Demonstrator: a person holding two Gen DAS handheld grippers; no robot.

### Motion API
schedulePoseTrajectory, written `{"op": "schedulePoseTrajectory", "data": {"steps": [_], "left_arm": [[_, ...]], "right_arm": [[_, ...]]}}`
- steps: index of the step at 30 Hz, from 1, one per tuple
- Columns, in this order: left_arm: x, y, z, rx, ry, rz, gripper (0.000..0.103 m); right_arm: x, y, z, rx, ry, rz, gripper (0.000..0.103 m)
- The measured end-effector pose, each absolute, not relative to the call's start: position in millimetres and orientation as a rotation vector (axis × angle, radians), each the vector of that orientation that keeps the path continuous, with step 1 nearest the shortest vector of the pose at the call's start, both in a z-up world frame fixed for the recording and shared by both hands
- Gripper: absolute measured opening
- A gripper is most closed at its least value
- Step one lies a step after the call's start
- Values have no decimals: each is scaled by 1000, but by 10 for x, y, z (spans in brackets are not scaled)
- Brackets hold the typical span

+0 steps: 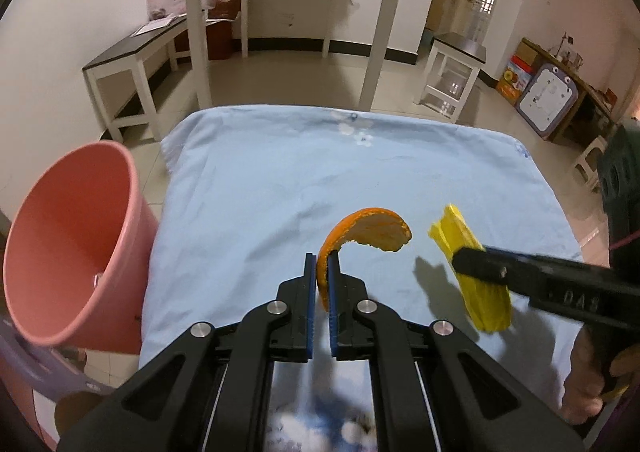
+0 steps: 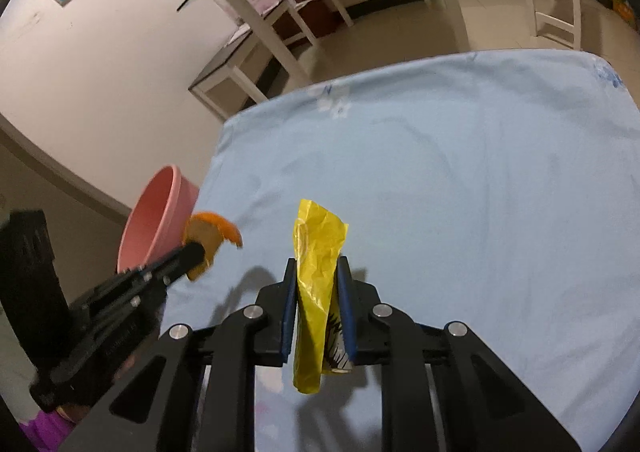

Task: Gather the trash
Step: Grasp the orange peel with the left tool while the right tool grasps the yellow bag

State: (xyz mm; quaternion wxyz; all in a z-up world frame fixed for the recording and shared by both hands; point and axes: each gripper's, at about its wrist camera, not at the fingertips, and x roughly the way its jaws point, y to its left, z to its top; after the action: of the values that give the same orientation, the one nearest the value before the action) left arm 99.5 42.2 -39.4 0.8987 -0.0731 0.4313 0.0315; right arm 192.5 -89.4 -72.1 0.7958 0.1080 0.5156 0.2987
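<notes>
The left claw (image 1: 323, 272) is gripping a curved orange peel (image 1: 366, 232) tightly between its blue pads, and it is holding the peel in the air above the light blue cloth of the counter (image 1: 260, 192), not far from the counter's left edge. Just beyond that edge the pink bucket (image 1: 72, 252) is standing with its mouth open toward the claws, and nothing is lying on the cloth between. The right claw (image 2: 317, 272) is clenching a crumpled yellow wrapper (image 2: 316, 252) that is hanging free over the counter, while the wide far part of the cloth is giving much open room.
</notes>
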Motion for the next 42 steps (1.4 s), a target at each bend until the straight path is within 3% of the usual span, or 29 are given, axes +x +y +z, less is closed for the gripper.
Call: {"op": "schedulePoseTrajectory", "data": {"steps": [7,8,9,11,24,27,30,35,38,40,42], "left_arm": [[825,420,-385,-156,892,63,5],[824,421,-388,-158,892,63,5],[800,426,-381,-159,888,64,5],[775,426,-368,-161,884,67,5],[578,466,-307,-179,858,75,5],[545,483,-296,-185,852,76,5],[513,501,-284,-190,846,78,5],[458,547,-251,-197,832,84,5],[438,551,-241,-201,830,82,5],[420,564,-239,-202,827,80,5],[413,586,-241,-204,825,82,5]], "right_arm": [[1687,-903,-811,176,1120,576,25],[1665,-912,-818,166,1118,568,31],[1642,-920,-814,160,1118,572,44],[1621,-946,-794,155,1113,579,52],[1348,-912,-654,42,1044,583,52],[1339,-923,-665,30,1041,565,49],[1358,-956,-690,45,1058,548,38],[1339,-921,-692,24,1063,557,36],[1335,-871,-753,-2,1085,554,28],[1309,-853,-790,-18,1093,550,17],[1301,-843,-815,-23,1100,545,15]]}}
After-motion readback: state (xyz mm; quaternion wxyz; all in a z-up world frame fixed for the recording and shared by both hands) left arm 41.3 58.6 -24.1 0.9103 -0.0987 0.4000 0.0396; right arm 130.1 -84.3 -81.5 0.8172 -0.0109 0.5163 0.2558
